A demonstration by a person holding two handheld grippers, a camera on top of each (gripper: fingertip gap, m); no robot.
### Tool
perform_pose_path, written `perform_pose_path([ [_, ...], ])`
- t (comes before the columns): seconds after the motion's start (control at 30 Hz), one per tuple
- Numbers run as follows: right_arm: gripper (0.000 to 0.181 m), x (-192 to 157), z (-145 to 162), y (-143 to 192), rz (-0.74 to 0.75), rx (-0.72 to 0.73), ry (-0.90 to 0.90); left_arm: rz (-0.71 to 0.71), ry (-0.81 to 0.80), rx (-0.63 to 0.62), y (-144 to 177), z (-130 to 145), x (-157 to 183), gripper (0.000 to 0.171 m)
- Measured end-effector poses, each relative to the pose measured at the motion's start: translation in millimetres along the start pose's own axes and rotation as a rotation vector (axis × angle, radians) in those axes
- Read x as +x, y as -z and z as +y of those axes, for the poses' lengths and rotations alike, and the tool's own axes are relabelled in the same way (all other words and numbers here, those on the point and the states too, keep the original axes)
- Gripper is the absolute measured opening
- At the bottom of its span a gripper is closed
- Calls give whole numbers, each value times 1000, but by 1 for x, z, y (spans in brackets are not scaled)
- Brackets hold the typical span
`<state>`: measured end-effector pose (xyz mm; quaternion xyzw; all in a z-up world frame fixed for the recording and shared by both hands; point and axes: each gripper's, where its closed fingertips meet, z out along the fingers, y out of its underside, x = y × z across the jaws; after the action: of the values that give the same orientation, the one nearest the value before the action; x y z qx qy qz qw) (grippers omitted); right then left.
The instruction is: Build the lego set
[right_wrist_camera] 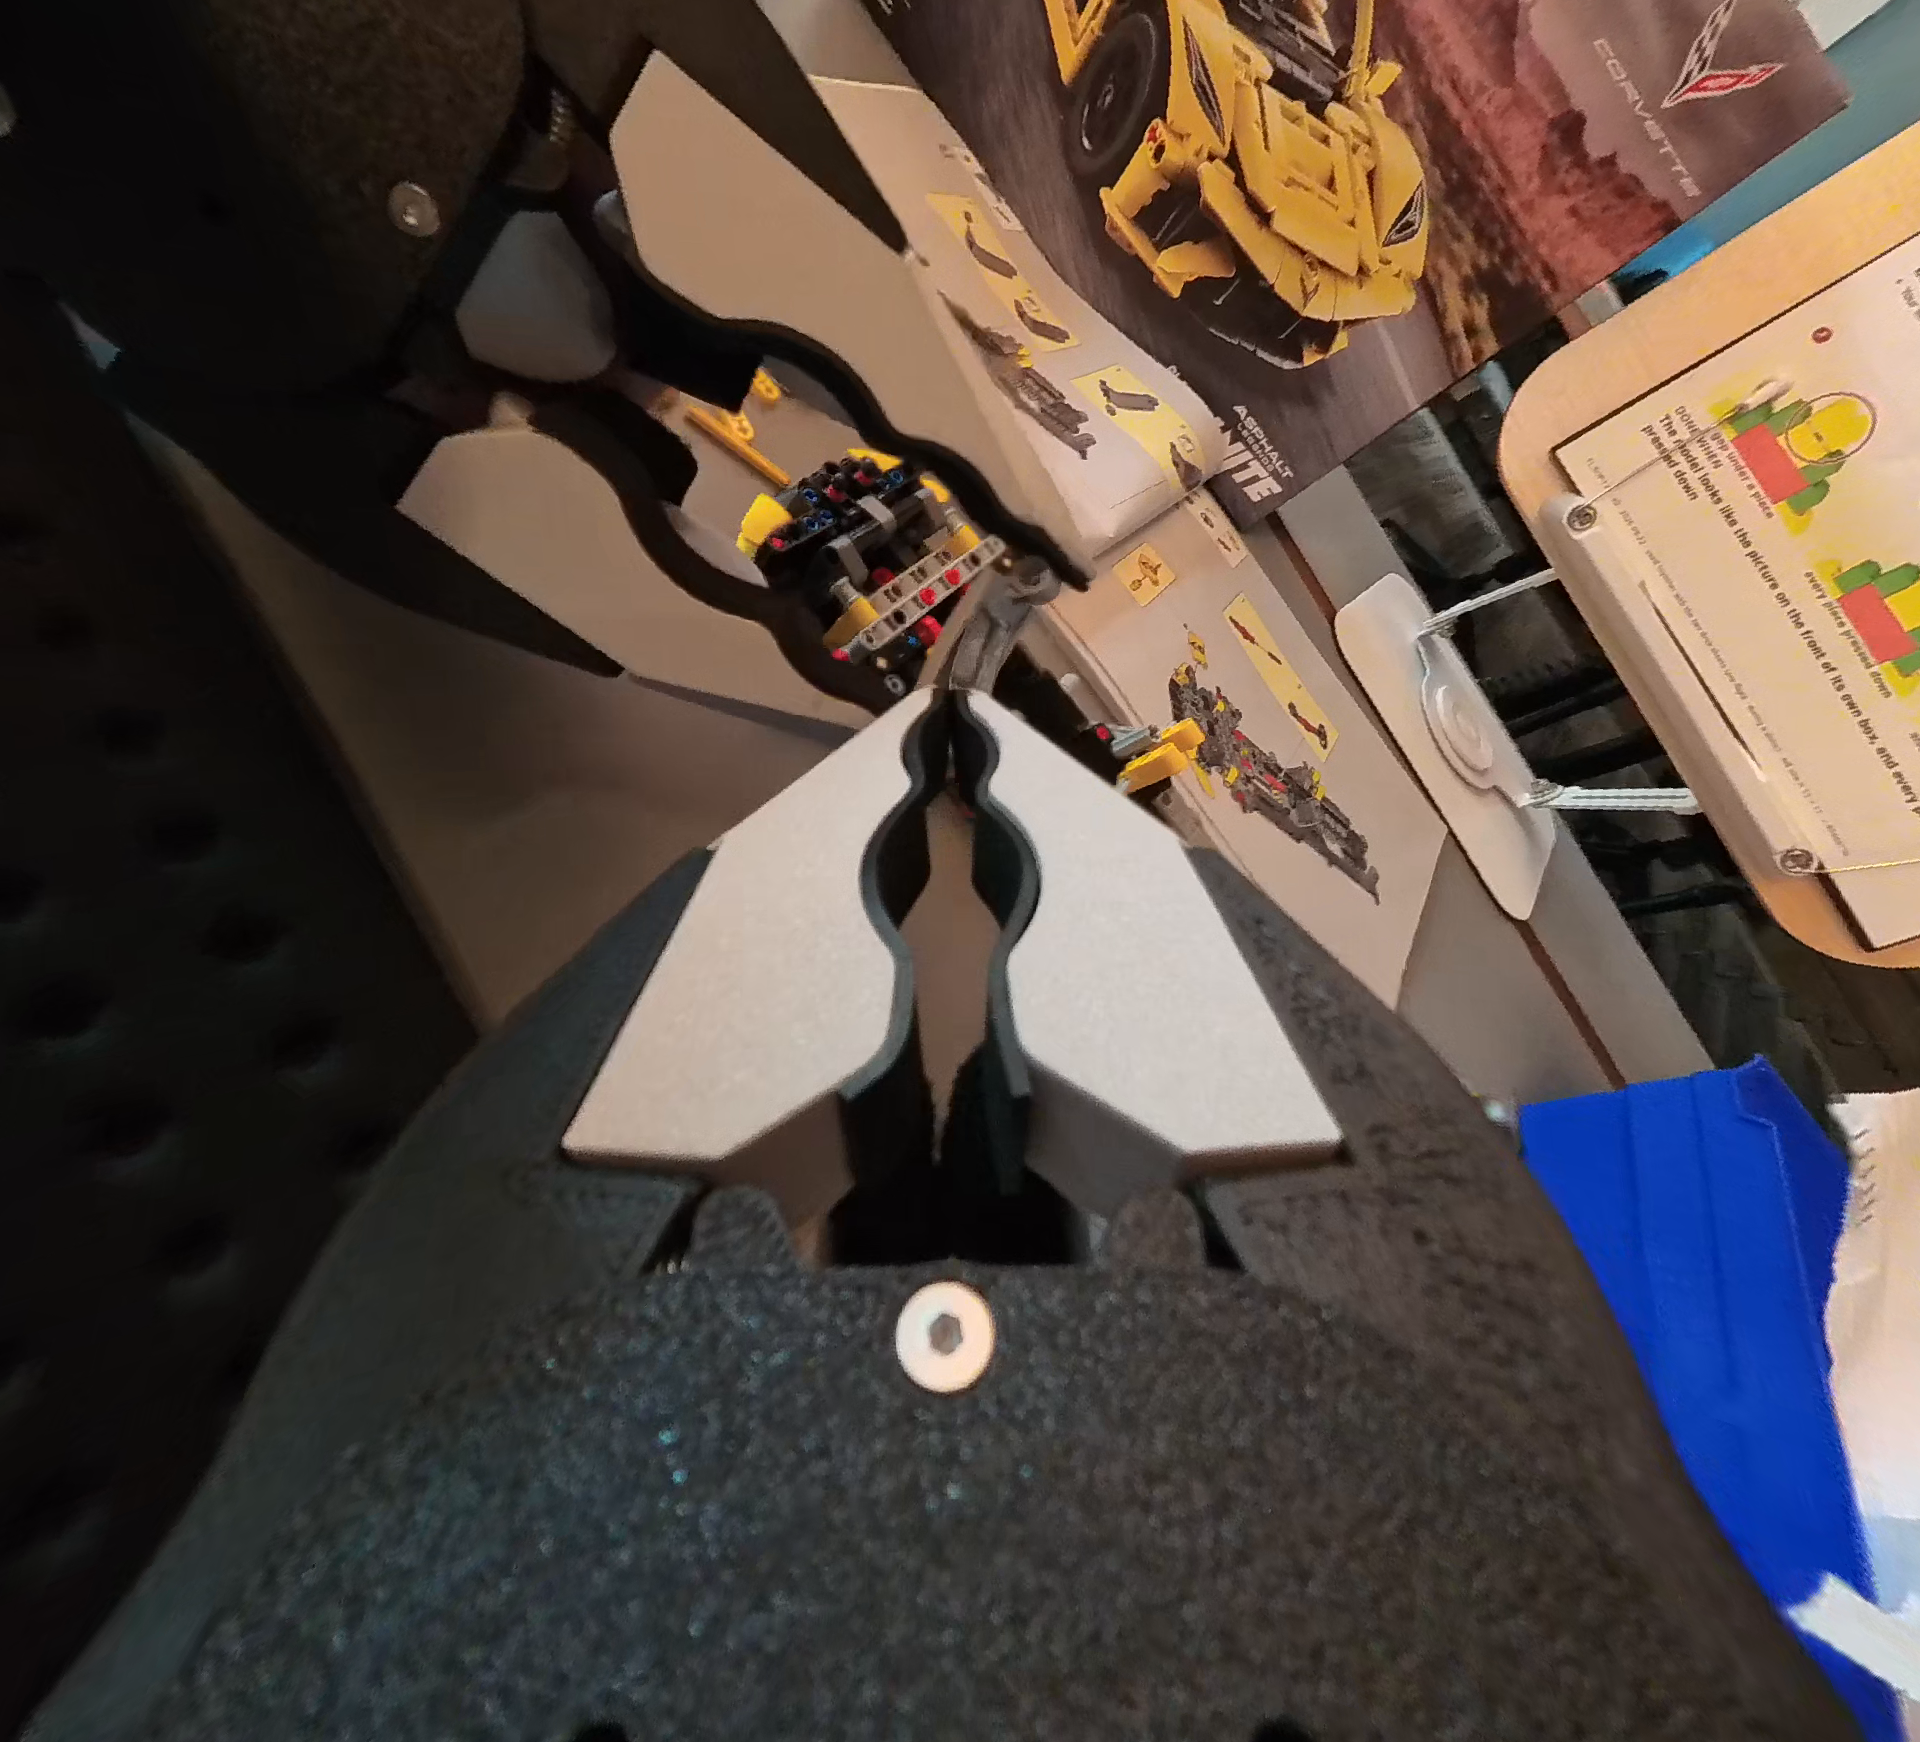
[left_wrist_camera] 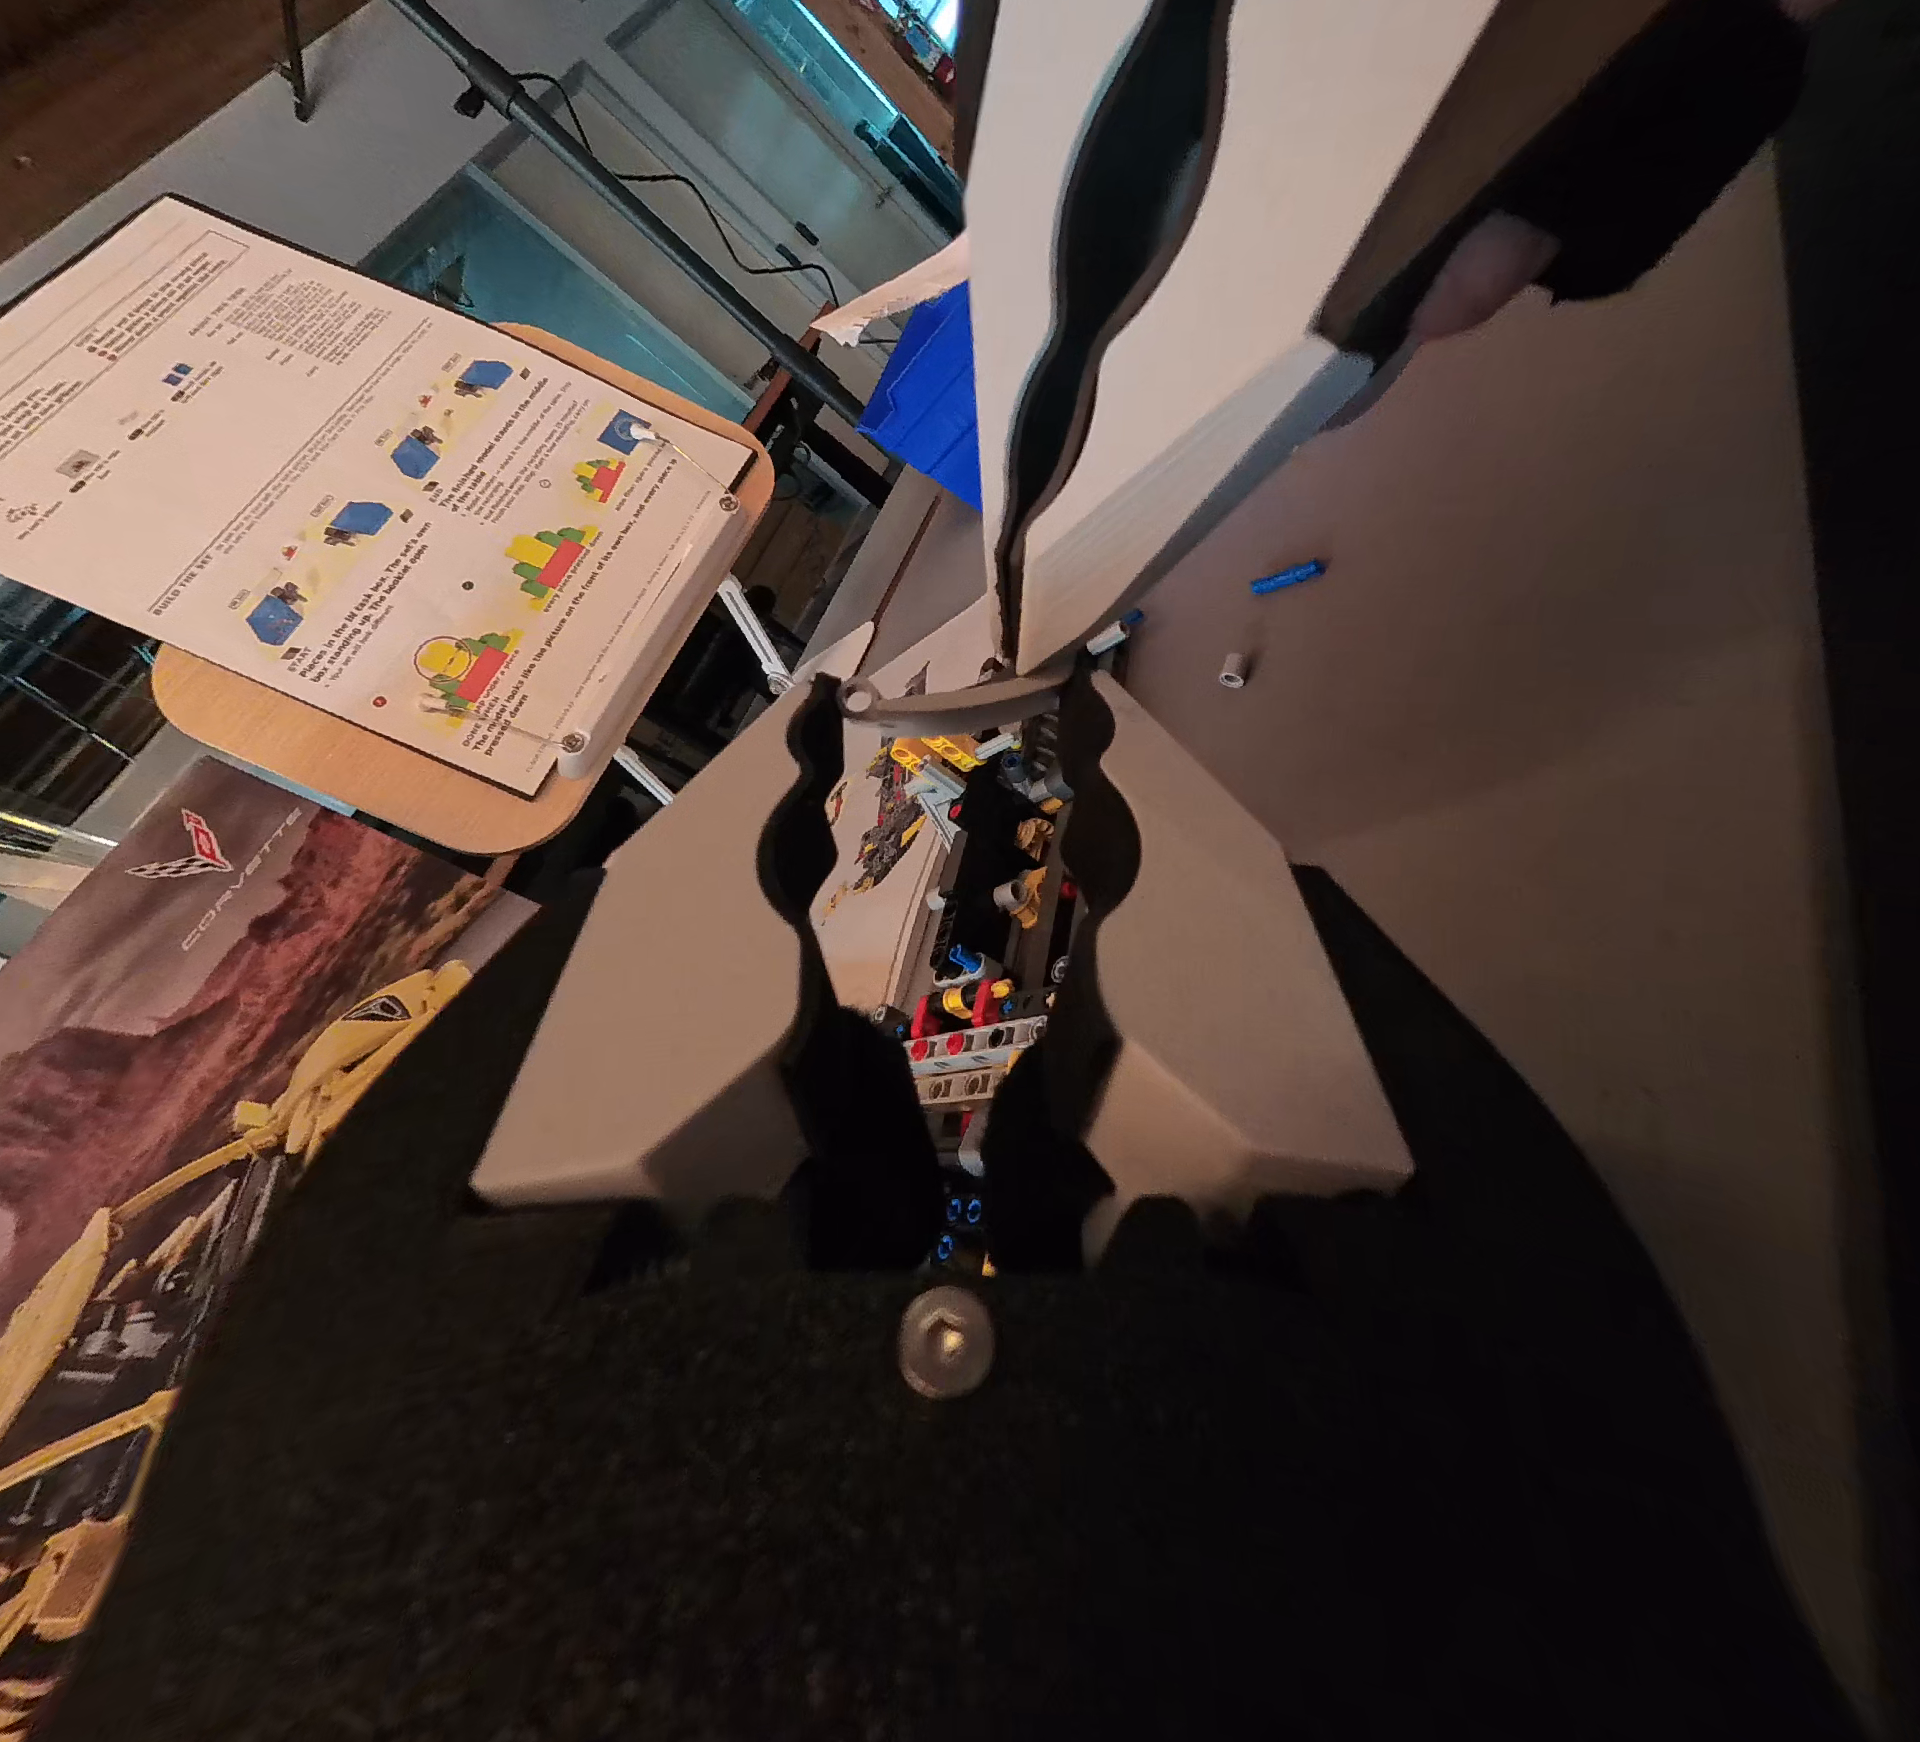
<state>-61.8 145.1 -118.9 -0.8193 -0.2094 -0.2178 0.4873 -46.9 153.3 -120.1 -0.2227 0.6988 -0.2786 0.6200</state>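
My left gripper [left_wrist_camera: 956, 695] is shut on a black, yellow and red lego chassis [left_wrist_camera: 987, 913], which lies lengthwise between its fingers above the pale table [left_wrist_camera: 1455, 757]. My right gripper [left_wrist_camera: 1013, 653] comes in from above, shut on a thin grey curved beam [left_wrist_camera: 935, 700] held against the chassis's far end. In the right wrist view my right gripper [right_wrist_camera: 951, 705] pinches that grey beam [right_wrist_camera: 1003, 606]. The left gripper [right_wrist_camera: 982, 632] reaches in from the upper left, holding the chassis [right_wrist_camera: 873, 549].
The lego box with a yellow car picture [right_wrist_camera: 1299, 82] stands behind an open instruction booklet [right_wrist_camera: 1247, 705]. An instruction sheet on a wooden stand [left_wrist_camera: 364, 497] is nearby. A blue bin [right_wrist_camera: 1714, 1329], a loose blue pin [left_wrist_camera: 1286, 575] and a small grey bush [left_wrist_camera: 1233, 669] lie on the table. My left and right fingertips are right by each other.
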Motion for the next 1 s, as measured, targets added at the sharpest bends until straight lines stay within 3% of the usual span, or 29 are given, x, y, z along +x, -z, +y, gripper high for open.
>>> perform_pose_path([
  [1.0, 0, -14, 9, 11, -402, 81, -323, 17, -125, 37, 5, -10, 16, 38],
])
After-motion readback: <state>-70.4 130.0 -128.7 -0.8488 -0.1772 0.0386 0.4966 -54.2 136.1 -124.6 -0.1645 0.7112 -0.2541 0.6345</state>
